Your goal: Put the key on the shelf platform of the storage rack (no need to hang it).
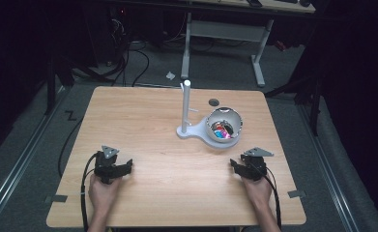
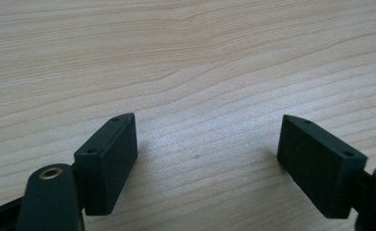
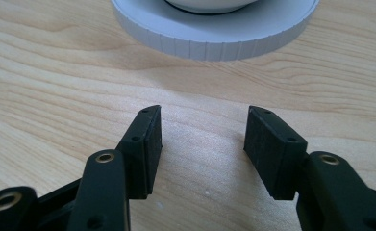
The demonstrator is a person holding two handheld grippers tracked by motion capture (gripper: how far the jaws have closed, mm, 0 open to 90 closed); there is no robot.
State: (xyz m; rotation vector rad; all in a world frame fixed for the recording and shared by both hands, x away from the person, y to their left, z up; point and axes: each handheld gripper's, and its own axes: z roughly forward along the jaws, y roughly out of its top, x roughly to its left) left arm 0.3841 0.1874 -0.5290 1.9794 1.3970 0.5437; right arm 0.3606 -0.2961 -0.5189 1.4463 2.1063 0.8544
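A white bowl point(image 1: 224, 123) holding several small colourful pieces sits tilted on a white round base point(image 1: 210, 136) with a tall white post point(image 1: 186, 104), right of the table's centre. My left gripper point(image 1: 126, 167) rests on the wood at the front left, held by a hand, its jaws wide open over bare wood point(image 2: 207, 144). My right gripper point(image 1: 233, 164) rests at the front right, just in front of the base. Its jaws stand open point(image 3: 202, 137) with nothing between them, and the ribbed rim of the base point(image 3: 214, 43) lies a little beyond them.
The wooden table point(image 1: 143, 121) has a small dark round hole point(image 1: 214, 102) near its far edge. Behind the table, on the floor, are cables and the legs of another desk point(image 1: 259, 58). Grey tape marks sit at the front corners point(image 1: 297, 194).
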